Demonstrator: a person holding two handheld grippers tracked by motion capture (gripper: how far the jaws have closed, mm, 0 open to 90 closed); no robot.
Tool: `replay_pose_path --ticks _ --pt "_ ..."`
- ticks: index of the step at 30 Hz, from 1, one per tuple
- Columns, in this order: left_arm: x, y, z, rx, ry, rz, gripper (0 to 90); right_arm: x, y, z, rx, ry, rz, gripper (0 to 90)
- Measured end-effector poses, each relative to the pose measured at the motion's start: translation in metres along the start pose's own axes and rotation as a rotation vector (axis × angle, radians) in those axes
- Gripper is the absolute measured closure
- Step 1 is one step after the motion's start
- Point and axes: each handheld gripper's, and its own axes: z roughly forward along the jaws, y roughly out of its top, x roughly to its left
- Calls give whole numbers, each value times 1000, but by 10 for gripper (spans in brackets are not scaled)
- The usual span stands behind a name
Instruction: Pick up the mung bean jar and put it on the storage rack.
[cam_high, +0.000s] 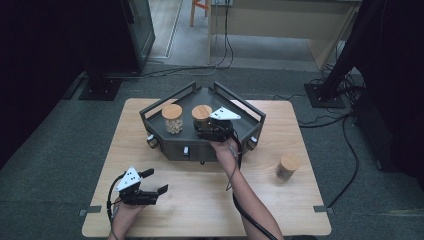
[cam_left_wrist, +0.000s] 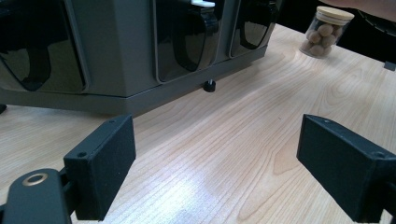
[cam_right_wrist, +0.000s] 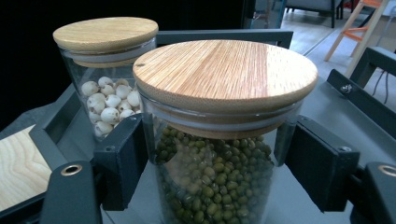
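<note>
We keep the left gripper (cam_high: 150, 186) low over the bare wooden table (cam_high: 200, 200) at the near left, jaws spread on nothing. On the dark tray (cam_high: 172, 147) stands the jar of white seeds (cam_high: 173, 119), and just right of it the jar of green beans (cam_right_wrist: 215, 186), which our right gripper (cam_high: 212, 131) pinches by its glass sides below the wooden lid. To set it down well, we hold it upright, clear of its neighbour. The right forearm reaches forward, wrist level.

Clear glass jar (cam_right_wrist: 215, 186), smooth wooden lid (cam_right_wrist: 224, 74), matt grey tray (cam_high: 252, 111)
</note>
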Motion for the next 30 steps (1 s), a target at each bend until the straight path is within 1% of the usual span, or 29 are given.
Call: replay_pose_path --ticks 3,15,20,22,25,30 --pt "0 0 0 1 0 1 116 1 2 1 10 -5 10 255" --pt "0 0 0 -1 0 1 116 5 12 7 65 -24 4 255" --pt "0 0 0 -2 -1 3 116 5 13 8 73 -24 4 255" --pt "0 1 0 2 -2 5 116 6 15 9 87 -27 5 255" --pt "-1 0 0 0 -3 5 116 7 16 9 92 -28 -8 255" --pt "0 0 0 -1 0 1 116 7 16 9 92 -31 4 254"
